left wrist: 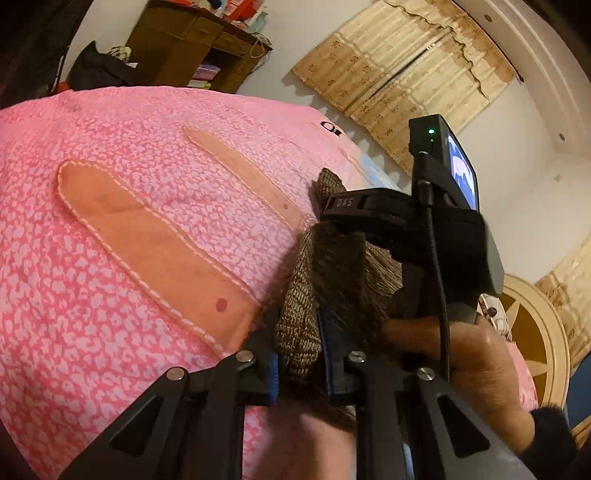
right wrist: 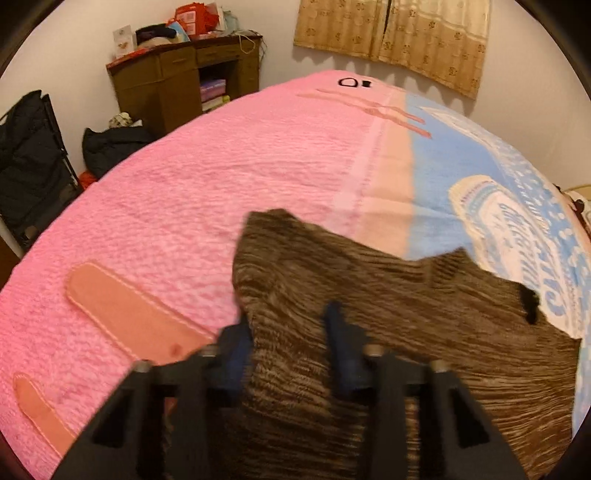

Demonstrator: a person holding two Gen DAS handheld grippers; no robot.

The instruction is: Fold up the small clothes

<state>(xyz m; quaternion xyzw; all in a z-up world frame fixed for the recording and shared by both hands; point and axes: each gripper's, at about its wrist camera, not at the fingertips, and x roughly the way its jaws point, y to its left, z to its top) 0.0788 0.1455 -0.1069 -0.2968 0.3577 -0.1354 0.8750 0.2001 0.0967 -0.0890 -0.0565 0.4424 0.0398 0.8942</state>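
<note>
A small brown knitted garment (right wrist: 369,302) lies on a pink and blue bedspread (right wrist: 207,177). In the left wrist view my left gripper (left wrist: 299,343) is shut on a bunched edge of the brown garment (left wrist: 306,295), lifted off the pink bedspread (left wrist: 110,295). My right gripper's body and camera (left wrist: 443,206) show just beyond, with the hand that holds it. In the right wrist view my right gripper (right wrist: 291,332) stands partly open over the garment's near left edge, blurred by motion; cloth lies between its fingers (right wrist: 343,354).
A brown wooden desk (right wrist: 184,74) with boxes on top stands by the far wall. Dark bags (right wrist: 110,144) sit on the floor at the left. Beige curtains (right wrist: 399,33) hang behind the bed. Peach appliqué strips (right wrist: 125,306) are sewn on the bedspread.
</note>
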